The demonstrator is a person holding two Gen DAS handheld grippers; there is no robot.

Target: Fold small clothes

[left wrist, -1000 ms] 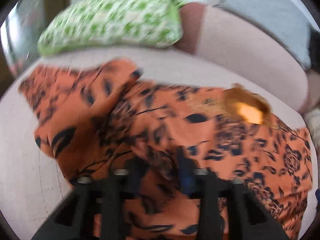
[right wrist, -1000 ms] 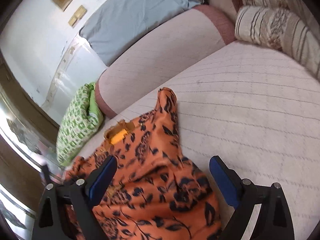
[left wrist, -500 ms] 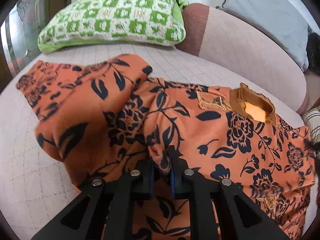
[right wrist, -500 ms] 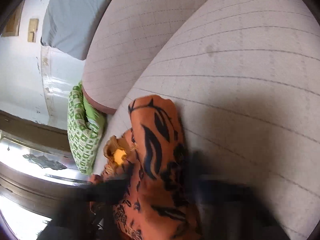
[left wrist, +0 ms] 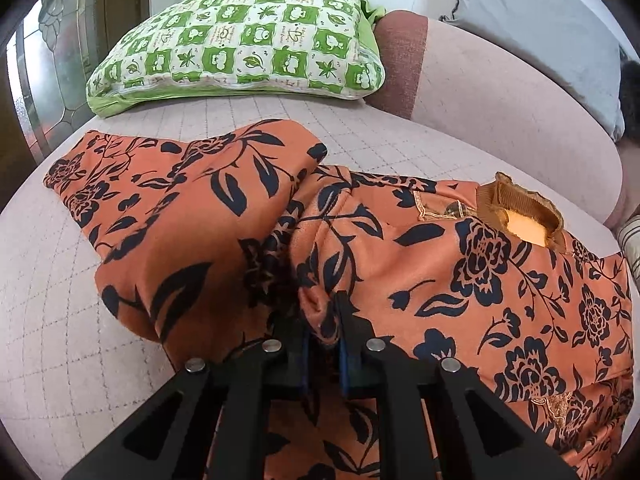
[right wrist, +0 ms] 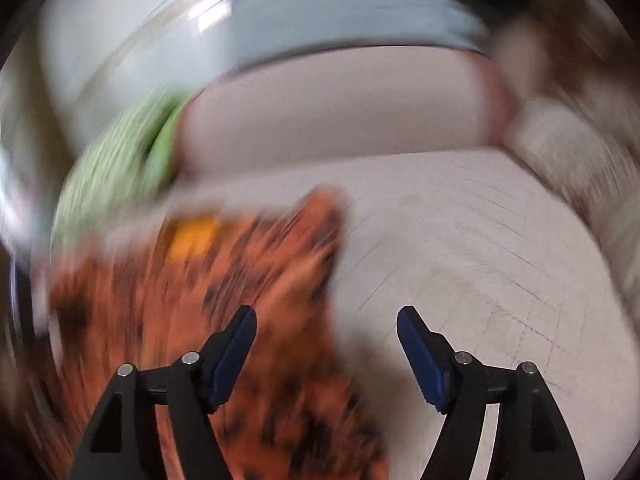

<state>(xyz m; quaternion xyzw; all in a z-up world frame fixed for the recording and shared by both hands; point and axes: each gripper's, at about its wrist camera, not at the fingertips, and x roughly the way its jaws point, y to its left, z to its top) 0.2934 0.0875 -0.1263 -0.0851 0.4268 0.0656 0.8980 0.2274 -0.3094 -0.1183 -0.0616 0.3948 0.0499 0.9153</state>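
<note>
An orange top with a black flower print (left wrist: 460, 272) lies rumpled on the pale quilted sofa seat (left wrist: 60, 340). Its brown ribbed collar (left wrist: 520, 200) is at the right, and one sleeve (left wrist: 180, 184) is folded out to the left. My left gripper (left wrist: 320, 320) is shut on a pinch of the fabric near the armpit seam. In the right wrist view, which is blurred by motion, my right gripper (right wrist: 326, 320) is open and empty, held above the top's right edge (right wrist: 248, 280) and the bare seat (right wrist: 480, 260).
A green and white checked pillow (left wrist: 240, 44) lies at the back of the seat. The pink sofa backrest (left wrist: 500, 100) carries a grey cushion (left wrist: 540, 20). A striped cushion (left wrist: 630, 236) is at the far right. A glass door (left wrist: 48, 60) stands at the left.
My left gripper has closed on the fabric fold and holds it still. My right gripper has swung up and away from the sleeve, with its jaws open.
</note>
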